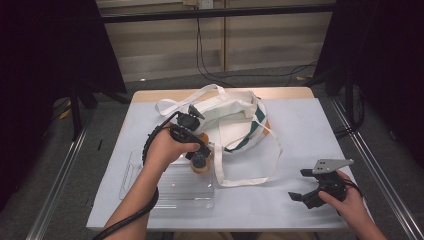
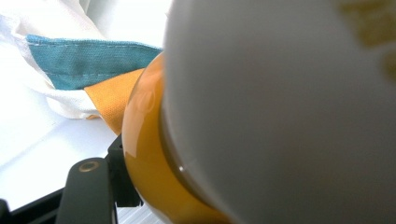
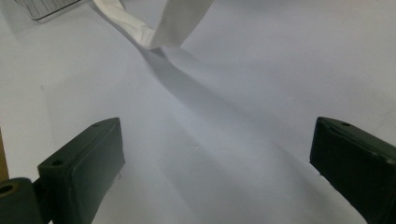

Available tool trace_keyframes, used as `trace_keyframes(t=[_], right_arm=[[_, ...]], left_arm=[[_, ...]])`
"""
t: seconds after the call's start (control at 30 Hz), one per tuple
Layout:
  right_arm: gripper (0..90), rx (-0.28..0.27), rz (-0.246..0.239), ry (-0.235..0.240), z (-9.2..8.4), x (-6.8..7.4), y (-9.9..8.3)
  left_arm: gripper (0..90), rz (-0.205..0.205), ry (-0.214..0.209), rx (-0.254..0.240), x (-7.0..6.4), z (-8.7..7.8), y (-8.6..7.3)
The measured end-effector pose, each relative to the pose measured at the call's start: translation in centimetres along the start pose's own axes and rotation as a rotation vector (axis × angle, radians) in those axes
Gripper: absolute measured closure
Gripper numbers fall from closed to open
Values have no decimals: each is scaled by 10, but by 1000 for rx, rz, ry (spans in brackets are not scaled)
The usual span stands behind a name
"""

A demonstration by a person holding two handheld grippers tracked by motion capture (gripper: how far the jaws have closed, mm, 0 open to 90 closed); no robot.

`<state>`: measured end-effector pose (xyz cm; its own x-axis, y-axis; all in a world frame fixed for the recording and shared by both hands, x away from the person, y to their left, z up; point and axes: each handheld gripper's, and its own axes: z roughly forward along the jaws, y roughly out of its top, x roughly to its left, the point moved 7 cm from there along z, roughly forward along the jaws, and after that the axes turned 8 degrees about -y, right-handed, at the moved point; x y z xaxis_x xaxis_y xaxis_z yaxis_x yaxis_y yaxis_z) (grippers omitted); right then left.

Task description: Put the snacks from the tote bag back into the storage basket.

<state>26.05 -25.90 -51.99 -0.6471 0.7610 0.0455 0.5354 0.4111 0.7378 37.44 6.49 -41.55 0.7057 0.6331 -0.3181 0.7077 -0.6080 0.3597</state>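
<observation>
Risk sits with the round orange bottle (image 1: 200, 165), clamped in the left hand-held gripper (image 1: 198, 156) just at the mouth of the white tote bag (image 1: 235, 120), over the near edge of the clear tray (image 1: 150, 192). Its smooth, curved body could slip or twist in the jaws, and the loose strap (image 1: 250, 177) could snag it. The right hand-held gripper (image 1: 303, 186) rests open on the counter (image 1: 310, 130), holding nothing, so the bag mouth has no support and may collapse.

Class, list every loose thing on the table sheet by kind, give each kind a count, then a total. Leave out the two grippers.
Cloth tote bag: 1
Orange bottle with a white cap, clamped in the left gripper: 1
Clear plastic tray: 1
Total: 3
</observation>
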Motion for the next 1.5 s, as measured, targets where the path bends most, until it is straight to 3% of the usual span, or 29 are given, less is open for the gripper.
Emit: trace_keyframes(t=[1.5], right_arm=[[24, -3, -8, 6, 1, 1, 0]], left_arm=[[320, 4, 2, 9, 1, 24, -4]])
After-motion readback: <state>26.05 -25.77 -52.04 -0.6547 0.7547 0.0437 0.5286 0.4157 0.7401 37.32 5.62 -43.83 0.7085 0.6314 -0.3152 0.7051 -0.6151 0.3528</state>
